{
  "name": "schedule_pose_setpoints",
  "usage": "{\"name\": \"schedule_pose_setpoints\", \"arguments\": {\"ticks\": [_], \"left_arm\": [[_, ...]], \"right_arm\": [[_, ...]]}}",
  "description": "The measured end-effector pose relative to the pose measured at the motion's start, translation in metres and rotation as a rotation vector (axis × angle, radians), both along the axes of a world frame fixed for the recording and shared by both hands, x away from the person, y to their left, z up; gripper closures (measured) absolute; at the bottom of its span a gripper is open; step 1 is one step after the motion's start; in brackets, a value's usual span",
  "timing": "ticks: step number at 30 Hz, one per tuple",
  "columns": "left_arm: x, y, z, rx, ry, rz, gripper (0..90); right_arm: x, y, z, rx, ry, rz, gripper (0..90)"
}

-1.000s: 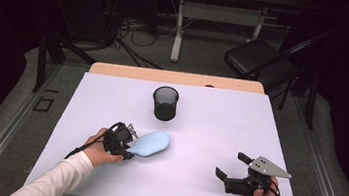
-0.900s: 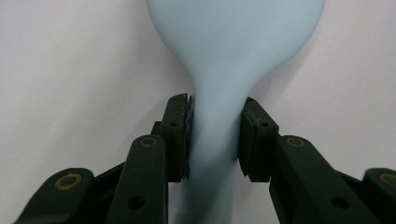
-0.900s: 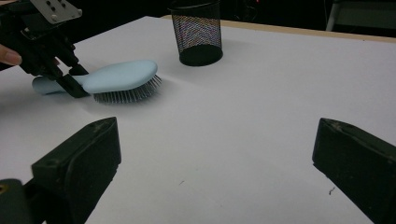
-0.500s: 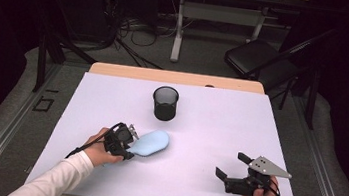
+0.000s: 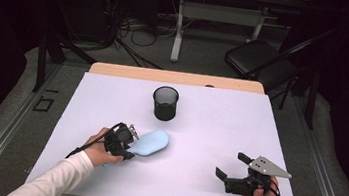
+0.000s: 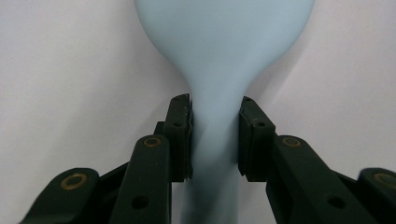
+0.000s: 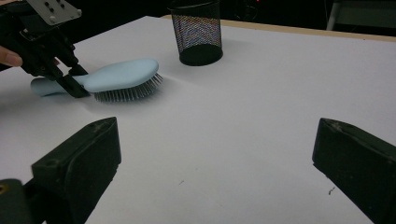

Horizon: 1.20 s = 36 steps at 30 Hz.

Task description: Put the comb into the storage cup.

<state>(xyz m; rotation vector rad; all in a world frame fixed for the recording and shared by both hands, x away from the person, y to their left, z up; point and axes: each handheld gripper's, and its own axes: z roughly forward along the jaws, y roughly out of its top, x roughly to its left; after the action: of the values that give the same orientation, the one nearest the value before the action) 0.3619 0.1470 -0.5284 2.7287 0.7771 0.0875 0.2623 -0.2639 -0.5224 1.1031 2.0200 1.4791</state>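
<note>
On the near left part of the white table (image 5: pixel 208 132), the left gripper (image 6: pixel 215 135) has its pads clamped on the narrow handle of the pale blue hairbrush (image 5: pixel 151 143), which lies bristles down with nothing lifted yet (grasp made, carry outstanding). The right gripper (image 5: pixel 234 172) rests at the near right, jaws spread wide and empty. What remains, in my judgement, is raising the brush and delivering it, probably into the black mesh cup (image 5: pixel 165 103) standing apart beyond it.
</note>
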Motion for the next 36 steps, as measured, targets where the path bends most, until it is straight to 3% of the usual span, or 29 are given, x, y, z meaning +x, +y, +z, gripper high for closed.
{"name": "schedule_pose_setpoints", "arguments": {"ticks": [10,25,28,36], "left_arm": [[0.0,0.001,0.004,-0.032,0.001,0.01,69.5],[-0.001,0.006,0.014,-0.115,-0.034,0.031,69.7],[0.0,0.008,0.014,-0.147,-0.02,0.048,69.7],[0.0,0.015,0.013,-0.22,-0.034,0.081,69.8]], "right_arm": [[0.0,0.0,0.0,0.003,0.0,0.0,0.9],[0.0,0.0,0.0,0.0,-0.002,-0.001,0.9],[0.0,0.0,-0.001,0.001,-0.003,-0.002,0.8],[0.0,0.0,-0.001,0.0,-0.001,-0.001,0.9]]}}
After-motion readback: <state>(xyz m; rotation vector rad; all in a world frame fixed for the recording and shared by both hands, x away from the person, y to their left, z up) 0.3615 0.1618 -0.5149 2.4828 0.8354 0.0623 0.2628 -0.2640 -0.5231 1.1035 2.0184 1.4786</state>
